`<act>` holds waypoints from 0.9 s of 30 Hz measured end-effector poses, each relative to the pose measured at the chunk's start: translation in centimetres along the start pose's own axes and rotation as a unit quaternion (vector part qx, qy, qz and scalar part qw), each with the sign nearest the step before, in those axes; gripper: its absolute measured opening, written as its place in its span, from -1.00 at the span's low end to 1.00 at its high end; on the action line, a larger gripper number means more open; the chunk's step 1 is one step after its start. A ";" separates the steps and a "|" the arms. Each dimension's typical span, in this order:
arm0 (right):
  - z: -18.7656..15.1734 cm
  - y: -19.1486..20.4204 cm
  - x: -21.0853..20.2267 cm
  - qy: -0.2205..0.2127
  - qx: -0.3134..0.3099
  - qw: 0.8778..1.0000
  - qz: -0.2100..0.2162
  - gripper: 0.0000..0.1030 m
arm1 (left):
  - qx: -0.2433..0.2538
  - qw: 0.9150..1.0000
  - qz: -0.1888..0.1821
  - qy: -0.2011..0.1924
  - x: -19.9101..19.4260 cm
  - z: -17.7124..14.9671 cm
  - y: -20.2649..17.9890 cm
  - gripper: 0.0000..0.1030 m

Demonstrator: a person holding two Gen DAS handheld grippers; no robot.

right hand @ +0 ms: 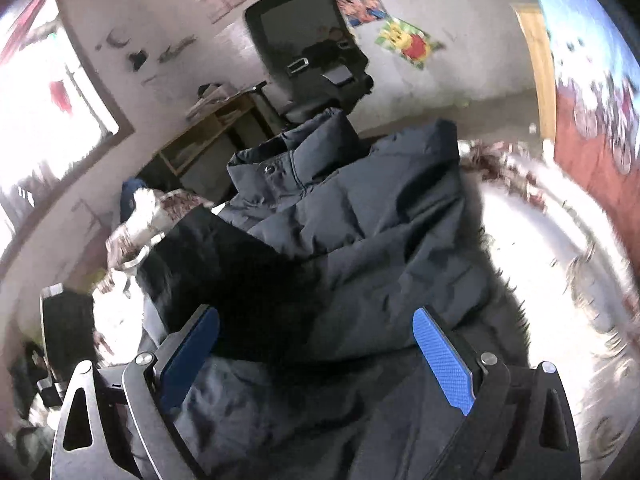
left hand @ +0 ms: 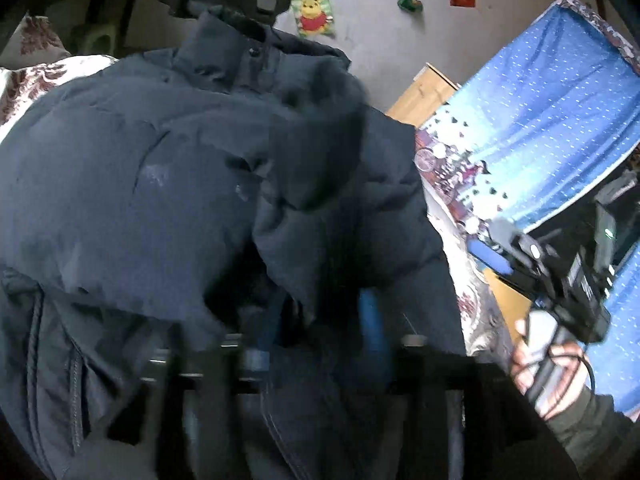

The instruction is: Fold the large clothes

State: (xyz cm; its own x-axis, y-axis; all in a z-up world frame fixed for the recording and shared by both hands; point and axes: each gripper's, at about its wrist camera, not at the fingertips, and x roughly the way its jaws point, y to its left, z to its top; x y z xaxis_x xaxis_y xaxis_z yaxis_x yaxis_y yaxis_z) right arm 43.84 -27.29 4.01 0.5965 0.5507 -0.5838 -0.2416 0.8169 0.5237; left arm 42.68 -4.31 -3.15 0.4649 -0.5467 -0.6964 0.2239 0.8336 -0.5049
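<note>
Puffer jacket [right hand: 360, 216] on bed; right gripper [right hand: 316, 344] open over it

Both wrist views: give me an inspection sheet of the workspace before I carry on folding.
Surface: white bedspread with dark red floral print.
Job's things: dark navy puffer jacket, collar away from the cameras, partly folded.
Clutter: nothing seen.
Grippers: left gripper blurred, jacket fabric between its pads, grip unclear; right gripper open over the hem.
Cables: black cable at the right hand.
Surroundings: office chair, wall posters, blue curtain.
</note>
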 end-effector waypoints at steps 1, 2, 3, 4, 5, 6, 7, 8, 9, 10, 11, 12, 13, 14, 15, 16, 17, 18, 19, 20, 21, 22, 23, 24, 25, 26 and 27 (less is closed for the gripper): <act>0.0 -0.2 0.2 0.000 0.014 1.000 0.011 0.90 | 0.003 1.000 -0.005 -0.002 -0.2 0.0 -0.1 0.16; 0.0 -0.3 0.4 0.001 0.029 0.999 0.026 0.90 | 0.007 1.000 -0.009 -0.006 -0.4 0.0 -0.2 0.22; -0.1 -0.5 0.6 0.004 0.045 0.998 0.043 0.90 | 0.010 1.000 -0.009 -0.008 -0.6 0.1 -0.2 0.27; -0.2 -0.5 0.8 0.007 0.057 0.997 0.056 0.90 | 0.011 1.000 -0.011 -0.005 -0.7 0.1 -0.2 0.27; -0.2 -0.6 0.9 0.008 0.064 0.996 0.061 0.90 | 0.010 1.000 -0.014 -0.004 -1.1 -0.2 0.0 0.27; -0.4 -0.6 1.1 0.010 0.071 0.995 0.066 0.90 | 0.006 1.000 -0.016 -0.002 -1.5 -0.2 0.2 0.27; -0.5 -0.7 1.1 0.011 0.078 0.994 0.074 0.90 | 0.003 1.000 -0.015 -0.003 -2.0 -0.1 0.4 0.27; -0.5 -0.6 1.2 0.013 0.083 0.993 0.078 0.90 | 0.002 1.000 -0.010 -0.006 -2.5 -0.2 0.6 0.27; -0.7 -0.6 1.4 0.018 0.085 0.994 0.072 0.90 | 0.001 1.000 0.002 -0.012 -3.1 -0.1 0.9 0.27; -0.8 -0.5 1.5 0.022 0.083 0.995 0.059 0.90 | -0.001 1.000 0.017 -0.018 -3.7 -0.1 1.2 0.27; -0.9 -0.5 1.6 0.025 0.081 0.995 0.049 0.90 | -0.003 0.999 0.030 -0.024 -4.4 -0.3 1.8 0.28; -1.1 -0.5 1.9 0.032 0.075 0.996 0.032 0.90 | -0.005 0.999 0.045 -0.030 -5.1 -0.3 2.2 0.29; -1.0 -0.4 2.1 0.037 0.072 0.997 0.019 0.90 | -0.009 0.997 0.068 -0.041 -5.9 -0.1 2.7 0.35; -1.2 -0.3 2.6 0.049 0.064 0.997 0.000 0.90 | -0.011 0.995 0.083 -0.049 -6.5 -0.1 3.1 0.43; -1.3 -0.3 3.2 0.059 0.055 0.997 -0.009 0.90 | -0.017 0.993 0.099 -0.063 -7.2 -0.1 3.6 0.64; -1.5 -0.3 4.0 0.069 0.047 0.996 -0.018 0.90 | -0.022 0.991 0.110 -0.073 -7.8 0.0 4.1 0.80; -1.8 -0.4 4.7 0.079 0.045 0.995 -0.028 0.90 | -0.028 0.989 0.119 -0.078 -8.2 0.0 4.6 0.84; -2.1 -0.7 5.5 0.092 0.052 0.994 -0.036 0.90 | -0.035 0.988 0.128 -0.082 -8.8 -0.1 5.3 0.85; -2.5 -1.0 6.1 0.102 0.065 0.992 -0.035 0.86 | -0.045 0.986 0.135 -0.086 -9.4 0.0 5.9 0.85; -2.8 -1.2 6.5 0.106 0.078 0.991 -0.031 0.81 | -0.051 0.985 0.137 -0.092 -9.9 -0.3 6.4 0.86; -3.2 -1.3 6.8 0.111 0.089 0.989 -0.031 0.62 | -0.059 0.983 0.141 -0.102 -10.6 -0.3 6.9 0.86; -3.5 -1.2 7.0 0.115 0.095 0.988 -0.030 0.41 | -0.065 0.981 0.146 -0.108 -11.1 -0.4 7.3 0.88; -4.0 -1.0 7.2 0.122 0.104 0.987 -0.027 0.32 | -0.070 0.980 0.150 -0.112 -11.7 -0.5 7.7 0.90; -4.4 -0.9 7.3 0.127 0.110 0.986 -0.022 0.20 | -0.075 0.979 0.153 -0.116 -12.3 -0.6 8.2 0.97; -4.9 -0.5 7.3 0.132 0.108 0.985 -0.027 0.10 | -0.080 0.977 0.157 -0.122 -12.8 -0.7 8.6 0.97; -5.0 -0.1 7.2 0.133 0.101 0.985 -0.033 0.06 | -0.083 0.976 0.158 -0.124 -13.5 -0.9 9.0 0.97; -5.1 0.1 6.9 0.132 0.096 0.986 -0.039 -0.07 | -0.086 0.975 0.160 -0.126 -14.0 -1.0 9.3 0.97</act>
State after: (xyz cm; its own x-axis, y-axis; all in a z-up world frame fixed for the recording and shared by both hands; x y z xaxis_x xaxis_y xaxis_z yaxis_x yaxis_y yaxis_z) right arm 44.04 -22.57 -3.15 0.3810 0.5341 -0.7547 -0.0395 0.8249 0.5639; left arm 37.45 11.01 1.38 0.6883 -0.2061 -0.6956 -0.1037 0.9210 -0.3754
